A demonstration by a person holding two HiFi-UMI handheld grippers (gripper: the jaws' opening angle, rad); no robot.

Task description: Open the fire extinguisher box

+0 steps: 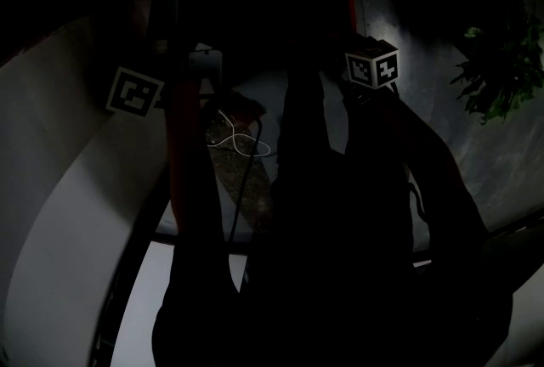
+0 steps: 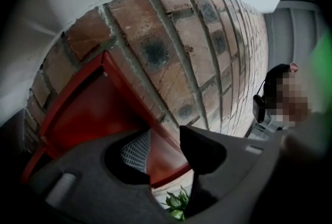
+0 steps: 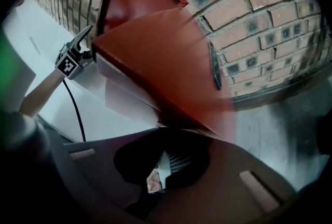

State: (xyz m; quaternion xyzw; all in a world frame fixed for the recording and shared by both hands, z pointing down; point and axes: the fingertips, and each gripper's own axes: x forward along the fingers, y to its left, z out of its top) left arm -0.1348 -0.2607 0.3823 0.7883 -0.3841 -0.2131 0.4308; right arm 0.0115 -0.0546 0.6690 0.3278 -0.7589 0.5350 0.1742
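no words, numbers or brand names can be read anywhere. the only sign-like marks are black-and-white square code patterns, not letters. in the head view one shows on the left marker cube (image 1: pixel 134 92) and two on neighbouring faces of the right marker cube (image 1: pixel 372 66); the fingers ahead of both are lost in the dark there. in the right gripper view the left marker cube (image 3: pixel 69 65) shows one such pattern, well up and to the left of the fingers (image 3: pixel 179 158).

Fire extinguisher box (image 3: pixel 155 52) on brick wall (image 3: pixel 259 15); plant (image 1: pixel 501 72) to right
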